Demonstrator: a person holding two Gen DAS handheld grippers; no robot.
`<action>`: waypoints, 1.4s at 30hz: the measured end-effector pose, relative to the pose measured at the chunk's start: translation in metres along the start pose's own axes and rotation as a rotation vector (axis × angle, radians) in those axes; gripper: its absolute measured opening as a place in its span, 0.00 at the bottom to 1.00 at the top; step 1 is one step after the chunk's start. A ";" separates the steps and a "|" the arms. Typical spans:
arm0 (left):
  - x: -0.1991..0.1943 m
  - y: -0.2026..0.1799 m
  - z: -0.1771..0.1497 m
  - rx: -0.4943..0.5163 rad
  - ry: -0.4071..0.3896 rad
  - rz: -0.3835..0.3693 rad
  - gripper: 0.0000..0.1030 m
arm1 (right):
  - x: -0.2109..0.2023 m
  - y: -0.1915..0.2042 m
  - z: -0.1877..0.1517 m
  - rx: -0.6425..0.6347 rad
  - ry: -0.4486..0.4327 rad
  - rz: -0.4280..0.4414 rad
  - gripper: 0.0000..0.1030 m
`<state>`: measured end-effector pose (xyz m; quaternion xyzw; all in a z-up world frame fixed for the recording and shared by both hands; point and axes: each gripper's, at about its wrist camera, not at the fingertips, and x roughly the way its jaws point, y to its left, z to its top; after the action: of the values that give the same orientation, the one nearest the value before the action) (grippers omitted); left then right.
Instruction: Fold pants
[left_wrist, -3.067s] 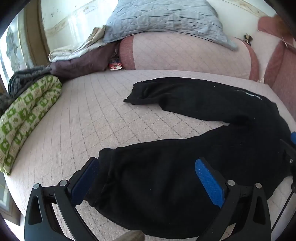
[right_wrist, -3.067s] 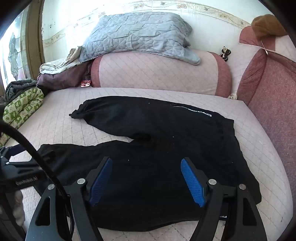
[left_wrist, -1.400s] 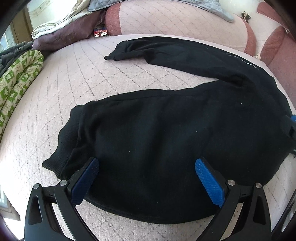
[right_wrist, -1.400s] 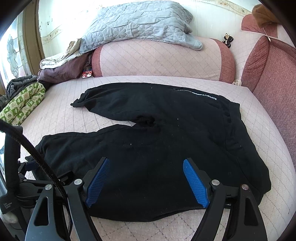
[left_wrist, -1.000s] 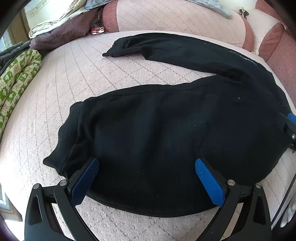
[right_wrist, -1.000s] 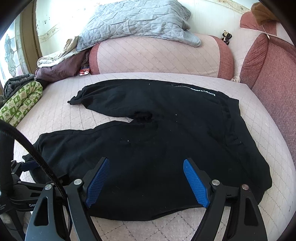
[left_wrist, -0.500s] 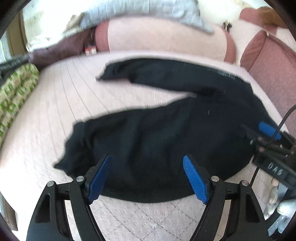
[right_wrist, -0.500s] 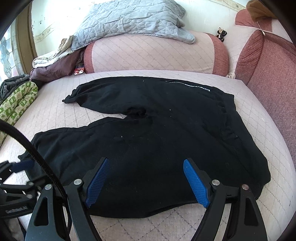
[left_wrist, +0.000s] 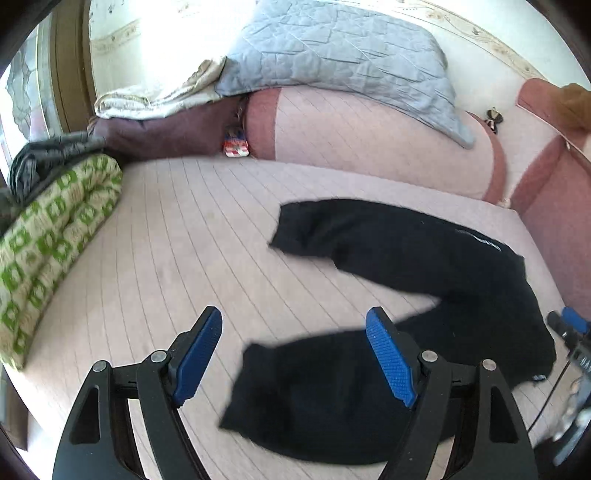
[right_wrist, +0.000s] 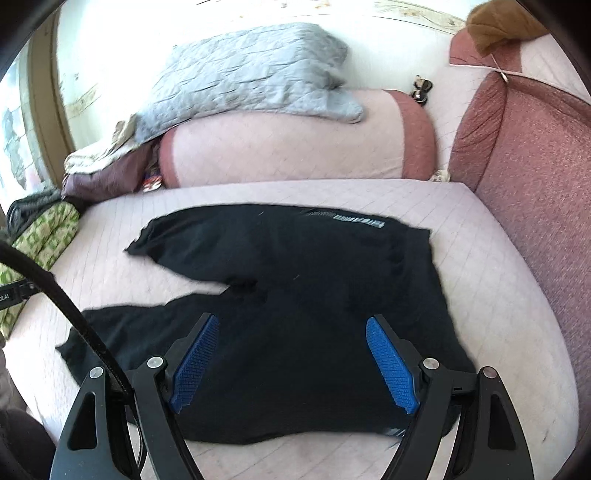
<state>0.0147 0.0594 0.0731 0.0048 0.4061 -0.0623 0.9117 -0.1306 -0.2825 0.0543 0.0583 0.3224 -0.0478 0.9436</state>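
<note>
Black pants (right_wrist: 303, 266) lie spread flat on the pink quilted bed (right_wrist: 480, 258), waist to the right, both legs reaching left. In the left wrist view the pants (left_wrist: 424, 266) fill the lower right, and the near leg's cuff lies under the right finger. My left gripper (left_wrist: 293, 321) hovers above the bed with its jaws apart and nothing between the blue pads. My right gripper (right_wrist: 291, 325) hangs open above the seat of the pants, clear of the cloth. A blue tip of the right gripper shows at the left wrist view's right edge.
A pink bolster (right_wrist: 288, 147) with a grey quilted pillow (right_wrist: 240, 74) on it lines the far side. A dark red cushion (right_wrist: 535, 184) walls the right. A green patterned roll (left_wrist: 55, 236) and folded blankets (left_wrist: 147, 122) lie at the left. A black cable (right_wrist: 74, 306) crosses the right wrist view.
Both grippers rose and drew back from the pants, so more of the bed shows. The left jaws narrowed somewhat and its view swung left. The pants lie as before.
</note>
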 end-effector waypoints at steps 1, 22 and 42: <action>0.007 0.001 0.007 -0.002 0.011 -0.008 0.82 | 0.005 -0.008 0.006 0.012 0.009 -0.004 0.84; 0.272 0.029 0.130 -0.051 0.281 -0.119 0.84 | 0.244 -0.080 0.140 -0.038 0.299 0.148 0.84; 0.256 -0.012 0.133 0.113 0.210 -0.190 0.12 | 0.265 -0.037 0.142 -0.153 0.350 0.222 0.06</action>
<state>0.2813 0.0116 -0.0276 0.0244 0.4938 -0.1701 0.8524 0.1591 -0.3528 -0.0005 0.0292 0.4757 0.0919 0.8743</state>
